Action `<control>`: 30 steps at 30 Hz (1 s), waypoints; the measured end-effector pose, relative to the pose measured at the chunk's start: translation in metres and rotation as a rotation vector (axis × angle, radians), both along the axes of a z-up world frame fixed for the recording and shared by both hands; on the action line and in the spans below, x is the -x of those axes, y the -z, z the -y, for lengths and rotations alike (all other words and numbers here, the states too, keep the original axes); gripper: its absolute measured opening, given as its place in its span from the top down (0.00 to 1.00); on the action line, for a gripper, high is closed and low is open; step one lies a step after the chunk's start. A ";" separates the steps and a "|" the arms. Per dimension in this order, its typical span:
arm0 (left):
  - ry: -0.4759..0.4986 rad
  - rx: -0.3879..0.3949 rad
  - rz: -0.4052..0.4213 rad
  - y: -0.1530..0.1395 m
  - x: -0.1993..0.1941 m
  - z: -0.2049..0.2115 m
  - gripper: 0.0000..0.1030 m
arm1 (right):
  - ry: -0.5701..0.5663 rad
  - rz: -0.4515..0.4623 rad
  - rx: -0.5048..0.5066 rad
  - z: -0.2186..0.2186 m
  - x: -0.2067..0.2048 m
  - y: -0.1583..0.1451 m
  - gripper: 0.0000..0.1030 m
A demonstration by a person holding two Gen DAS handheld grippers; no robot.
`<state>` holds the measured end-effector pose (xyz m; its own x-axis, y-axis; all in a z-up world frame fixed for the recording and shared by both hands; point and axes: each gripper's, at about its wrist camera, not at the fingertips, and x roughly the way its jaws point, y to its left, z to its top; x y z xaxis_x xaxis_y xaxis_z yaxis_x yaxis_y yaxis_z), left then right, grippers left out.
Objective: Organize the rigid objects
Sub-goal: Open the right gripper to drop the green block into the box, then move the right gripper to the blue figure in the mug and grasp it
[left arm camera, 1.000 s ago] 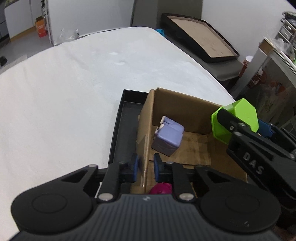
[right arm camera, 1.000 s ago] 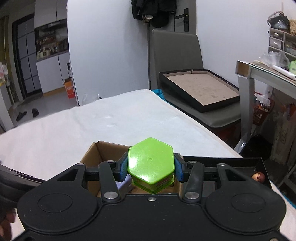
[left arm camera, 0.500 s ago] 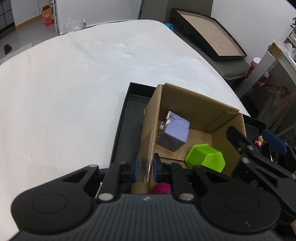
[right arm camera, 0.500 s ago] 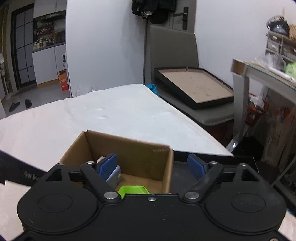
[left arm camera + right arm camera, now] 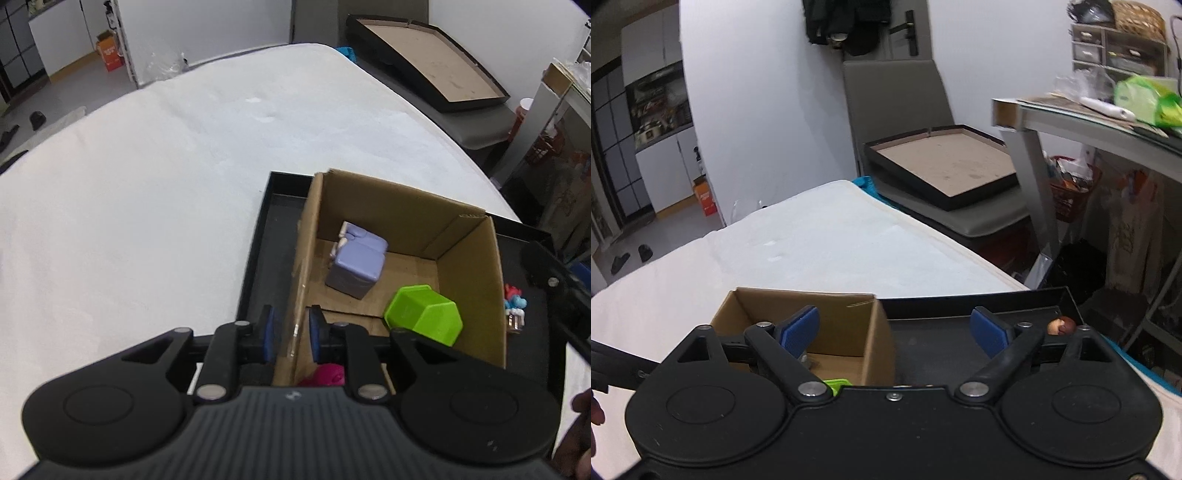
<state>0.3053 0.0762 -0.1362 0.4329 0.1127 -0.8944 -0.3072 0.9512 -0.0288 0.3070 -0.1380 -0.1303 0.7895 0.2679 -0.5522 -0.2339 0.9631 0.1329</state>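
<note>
Left gripper (image 5: pixel 290 334): jaws nearly closed, blue pads (image 5: pixel 266 332) pinching a thin upright wall between them. Right gripper (image 5: pixel 894 330): jaws spread wide, blue pads (image 5: pixel 799 328) apart, nothing held between them.

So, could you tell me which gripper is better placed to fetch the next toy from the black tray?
Probably the right gripper: it is open and empty above the black tray, while the left gripper is clamped on the cardboard box wall.
</note>
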 end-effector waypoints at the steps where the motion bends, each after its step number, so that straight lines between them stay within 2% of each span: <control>1: -0.009 -0.009 -0.005 0.000 -0.001 0.000 0.77 | 0.010 -0.004 -0.010 0.004 -0.001 0.000 0.14; 4: -0.034 -0.030 -0.013 -0.004 0.000 0.002 0.70 | 0.025 -0.014 -0.047 0.015 -0.002 0.001 0.14; 8: -0.002 -0.095 0.012 -0.017 0.001 0.015 0.49 | 0.037 0.002 -0.068 0.028 0.002 0.004 0.14; 14: -0.007 -0.169 0.023 -0.028 -0.005 0.036 0.39 | 0.067 -0.030 -0.128 0.050 -0.003 0.012 0.15; 18: 0.036 -0.229 0.019 -0.028 -0.009 0.055 0.35 | 0.108 -0.069 -0.130 0.065 -0.007 0.022 0.15; 30: 0.035 -0.306 -0.021 -0.015 -0.022 0.076 0.32 | 0.148 -0.243 -0.171 0.090 -0.032 0.060 0.18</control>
<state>0.3272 0.0001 -0.1207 0.4228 0.3637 -0.8300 -0.2712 0.9247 0.2671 0.3385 -0.2279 -0.1908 0.6773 0.2653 -0.6862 -0.0352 0.9433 0.3300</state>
